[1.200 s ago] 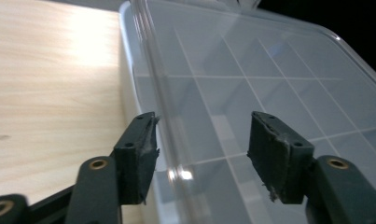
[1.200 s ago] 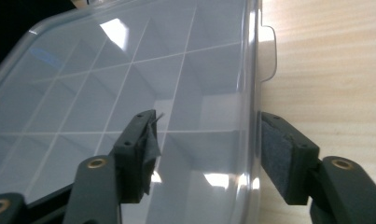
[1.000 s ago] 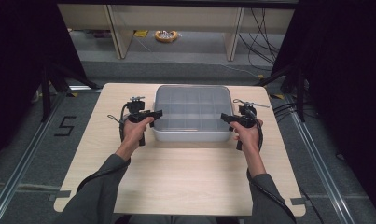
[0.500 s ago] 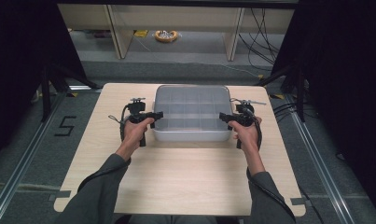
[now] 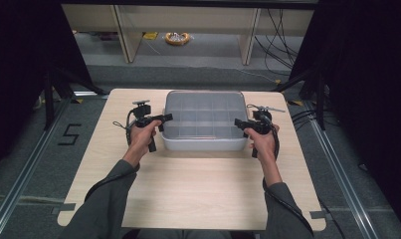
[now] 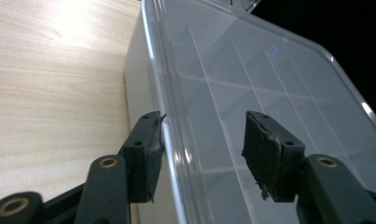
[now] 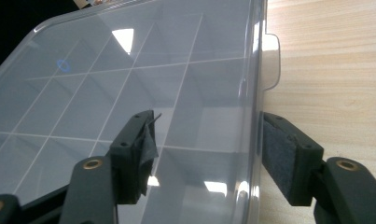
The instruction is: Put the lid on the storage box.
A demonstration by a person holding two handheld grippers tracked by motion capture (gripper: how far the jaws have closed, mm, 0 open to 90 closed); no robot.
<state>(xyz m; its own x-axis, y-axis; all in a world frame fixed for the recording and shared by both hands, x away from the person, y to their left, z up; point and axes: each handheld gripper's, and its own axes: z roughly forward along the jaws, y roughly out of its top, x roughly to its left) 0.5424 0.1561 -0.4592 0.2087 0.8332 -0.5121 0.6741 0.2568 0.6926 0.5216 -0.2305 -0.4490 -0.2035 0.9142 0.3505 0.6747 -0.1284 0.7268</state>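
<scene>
Nearest the camera in the high view: two forearms in grey sleeves come up from the bottom edge, one hand [image 5: 141, 135] on the left and one hand [image 5: 263, 142] on the right, each wrapped around a black gripper handle. So two hands, two grippers, one cable trailing off each.

Both sit on a single light wooden table [image 5: 188, 189], bare on the near half.

Next up, the left gripper [image 5: 162, 120] points in at the left side of the one clear plastic organizer box [image 5: 203, 121], and the right gripper [image 5: 239, 124] points in at its right side. The box sits around the middle of the table toward the far half, with a see-through lid over a whitish base.

From the left gripper view, the left gripper's jaws are spread apart and straddle the lid's edge: one pad touches or nearly touches the rim on the outside, while the other hangs above the lid, clear of it. Not clamped. The right gripper view is a mirror of that, jaws apart, one over the lid and one just outside the rim, near a small latch tab [image 7: 270, 60] on the box's side. I can see one tab there.

Through the lid there's a grid of dividers, looks like roughly four columns by three rows, though I can't count it for sure.

Farther back, beyond the table: grey floor, two pale furniture legs, a yellowish coil [image 5: 176, 38] on the floor, and a "5" marked [image 5: 69, 134] on the floor at left.
</scene>
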